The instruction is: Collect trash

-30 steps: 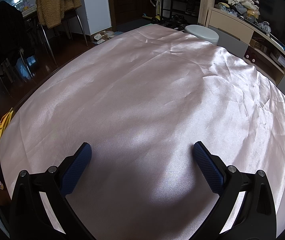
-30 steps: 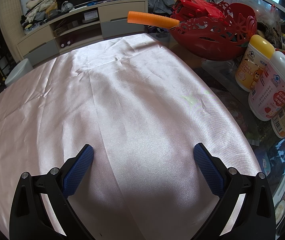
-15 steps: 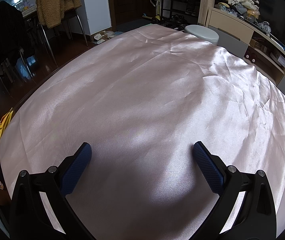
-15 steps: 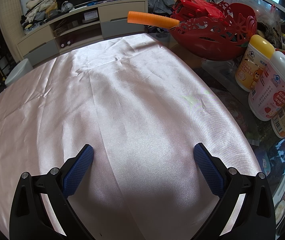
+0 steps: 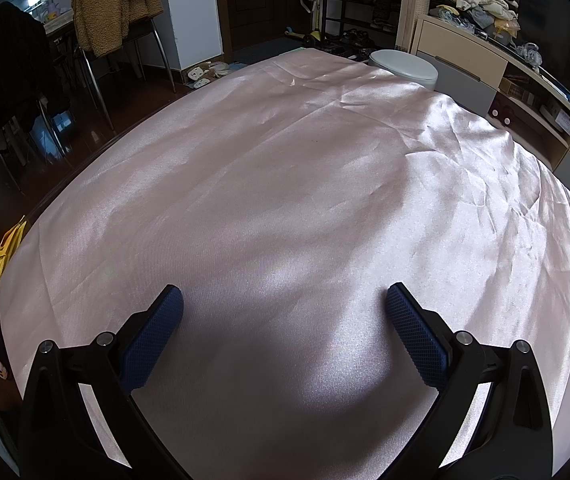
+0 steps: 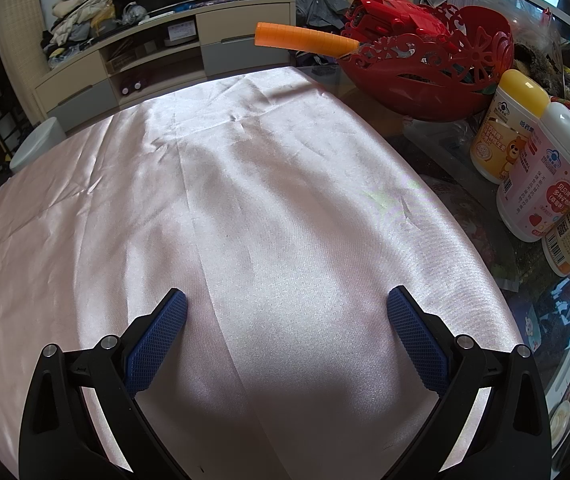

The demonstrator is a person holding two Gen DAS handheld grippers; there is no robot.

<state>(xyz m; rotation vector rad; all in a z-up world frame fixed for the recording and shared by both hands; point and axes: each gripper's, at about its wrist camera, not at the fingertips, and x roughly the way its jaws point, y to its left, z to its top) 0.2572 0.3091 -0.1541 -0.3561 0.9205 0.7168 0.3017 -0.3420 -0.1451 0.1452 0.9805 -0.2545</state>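
Left claw [image 5: 284,300] and right claw [image 6: 286,302], jaws spread wide and empty, above a pink satin cloth [image 6: 269,200] covering the table. No trash shows on the cloth. Red basket [image 6: 425,76] and three bottles [image 6: 545,176] crowd the table's right edge.

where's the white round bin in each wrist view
Left wrist: white round bin at top, right of centre, beyond the far edge of the pink cloth.
Right wrist: same bin at the left edge, beside the cloth.
Shared landmark: the beige TV cabinet.
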